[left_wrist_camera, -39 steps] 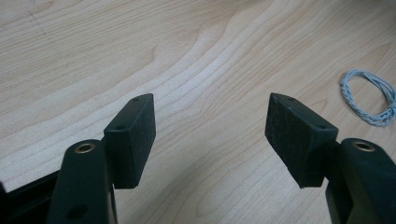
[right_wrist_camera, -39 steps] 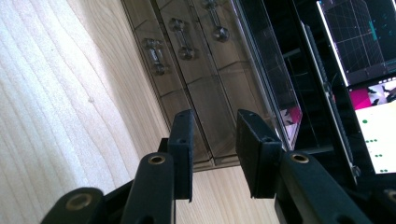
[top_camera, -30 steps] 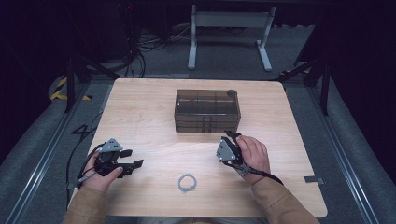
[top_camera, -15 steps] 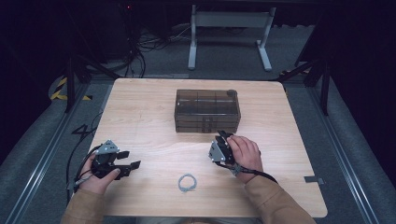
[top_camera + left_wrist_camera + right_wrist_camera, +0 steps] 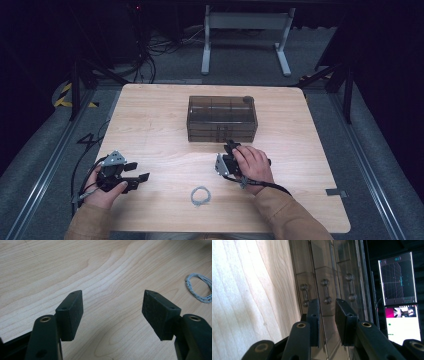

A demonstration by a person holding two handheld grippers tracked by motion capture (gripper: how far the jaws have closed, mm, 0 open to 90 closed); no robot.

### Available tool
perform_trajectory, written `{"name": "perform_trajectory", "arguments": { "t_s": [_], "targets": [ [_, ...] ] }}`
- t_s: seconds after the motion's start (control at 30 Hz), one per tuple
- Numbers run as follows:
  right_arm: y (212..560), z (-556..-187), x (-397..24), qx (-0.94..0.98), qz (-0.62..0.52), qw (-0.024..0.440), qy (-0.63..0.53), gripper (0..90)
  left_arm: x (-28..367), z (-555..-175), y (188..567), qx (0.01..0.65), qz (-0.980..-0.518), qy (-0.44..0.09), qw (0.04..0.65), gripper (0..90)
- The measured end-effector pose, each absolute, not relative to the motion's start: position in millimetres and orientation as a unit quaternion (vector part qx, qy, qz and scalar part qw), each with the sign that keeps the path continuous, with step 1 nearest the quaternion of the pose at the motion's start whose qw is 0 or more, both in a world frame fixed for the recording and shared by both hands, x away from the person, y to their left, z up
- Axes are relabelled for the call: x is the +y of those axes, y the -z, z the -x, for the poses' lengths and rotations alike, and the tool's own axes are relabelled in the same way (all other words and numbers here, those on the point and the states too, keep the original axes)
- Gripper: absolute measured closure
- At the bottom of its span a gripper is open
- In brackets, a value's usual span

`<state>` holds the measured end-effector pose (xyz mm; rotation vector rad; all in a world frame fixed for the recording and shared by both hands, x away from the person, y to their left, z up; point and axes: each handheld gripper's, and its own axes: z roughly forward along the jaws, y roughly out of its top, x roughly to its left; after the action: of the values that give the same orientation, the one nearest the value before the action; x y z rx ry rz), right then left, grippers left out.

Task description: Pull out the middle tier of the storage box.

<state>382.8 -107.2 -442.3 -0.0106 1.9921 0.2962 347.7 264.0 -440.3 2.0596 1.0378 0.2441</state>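
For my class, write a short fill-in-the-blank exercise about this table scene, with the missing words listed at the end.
1. The right gripper points at the front of the smoky plastic ____ box.
2. The small grey loop of cord lies on the table between the two ____.
3. The left gripper has its jaws wide ____ with nothing between them.
4. In the right gripper view, the box front shows three small ____.

Missing words: drawer; hands; open; handles

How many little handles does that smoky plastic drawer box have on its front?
3, in the right gripper view: lower drawer handle nearest the wooden table, middle handle just ahead of the right claw, top handle farthest from the wood. Others may be hidden.
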Motion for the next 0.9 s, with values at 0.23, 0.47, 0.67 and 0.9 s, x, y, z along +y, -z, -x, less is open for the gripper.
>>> {"name": "perform_trajectory", "arguments": {
  "t_s": [0.23, 0.47, 0.67, 0.9],
  "targets": [
    [445, -386, -99, 0.825, 0.005, 0.555, -0.108, 73.6, 262, -350, 440, 0.408, -0.814, -0.095, 0.403, 34.6],
    [453, -390, -96, 0.820, 0.004, 0.564, -0.092, 72.7, 259, -353, 440, 0.403, -0.816, -0.095, 0.404, 34.5],
    [458, -394, -93, 0.813, 0.006, 0.576, -0.080, 72.2, 257, -354, 439, 0.399, -0.817, -0.094, 0.405, 34.5],
    [468, -397, -87, 0.806, 0.018, 0.588, -0.065, 72.8, 257, -354, 439, 0.399, -0.819, -0.091, 0.403, 34.5]
  ]
}}
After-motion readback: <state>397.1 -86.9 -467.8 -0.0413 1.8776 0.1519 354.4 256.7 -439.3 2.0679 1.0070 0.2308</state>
